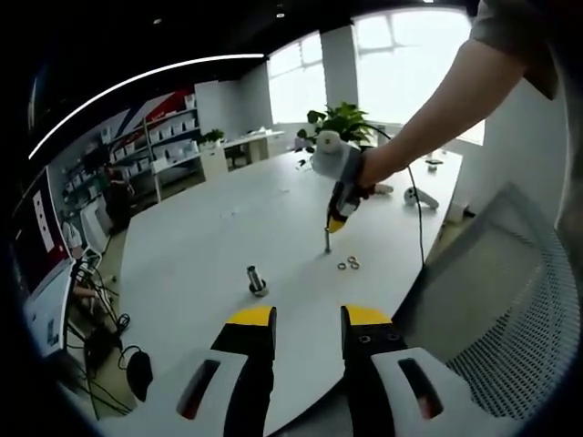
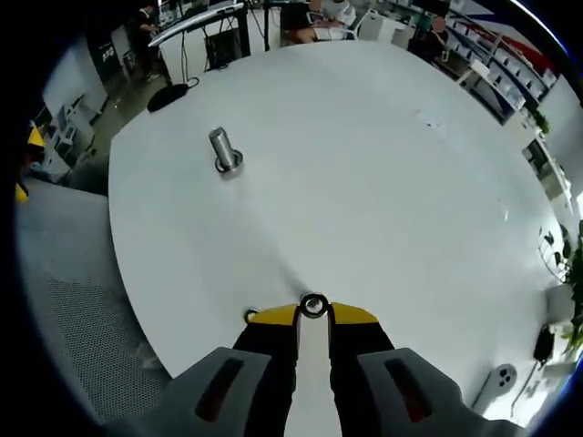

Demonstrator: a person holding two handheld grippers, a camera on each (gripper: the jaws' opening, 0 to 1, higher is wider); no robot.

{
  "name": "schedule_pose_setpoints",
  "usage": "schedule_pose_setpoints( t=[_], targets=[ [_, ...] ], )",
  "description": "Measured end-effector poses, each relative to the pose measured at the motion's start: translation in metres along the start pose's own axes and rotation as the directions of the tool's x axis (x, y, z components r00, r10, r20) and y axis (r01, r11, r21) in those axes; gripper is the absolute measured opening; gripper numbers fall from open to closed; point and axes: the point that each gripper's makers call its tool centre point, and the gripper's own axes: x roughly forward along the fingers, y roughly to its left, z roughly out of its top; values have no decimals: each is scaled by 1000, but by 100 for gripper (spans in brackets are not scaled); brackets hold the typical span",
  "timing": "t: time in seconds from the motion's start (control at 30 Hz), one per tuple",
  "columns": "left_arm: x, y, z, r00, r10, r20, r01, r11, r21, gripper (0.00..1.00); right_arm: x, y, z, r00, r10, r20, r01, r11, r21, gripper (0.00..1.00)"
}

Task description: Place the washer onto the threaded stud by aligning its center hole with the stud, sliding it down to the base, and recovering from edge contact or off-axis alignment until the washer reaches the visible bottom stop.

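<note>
A short metal threaded stud stands upright on the white table, with a ring around its foot. My right gripper is shut on a small metal washer, pinched at the tips just above the table, well short of the stud. A second washer peeks out beside the left jaw. In the left gripper view the stud stands ahead of my open, empty left gripper. Beyond it a person's hand holds the right gripper tip-down over the table, next to two loose washers.
A grey mesh chair stands at the table's near edge. A white handheld device with a cable, and a potted plant, sit at the far end. Shelves and desks line the room's left side.
</note>
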Motion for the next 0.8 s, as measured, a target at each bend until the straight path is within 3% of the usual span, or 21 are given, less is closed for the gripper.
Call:
schedule_pose_setpoints(
  t=[0.27,0.8],
  targets=[
    [0,1,-1,1000,5,-3,-5,1000,0,27,3,0,3,1000,7,-1,-7,1000,-5,13],
    [0,3,-1,1000,13,-6,-13,1000,-1,26,22,4,-7,998,25,-59,-27,999,-34,13]
  ],
)
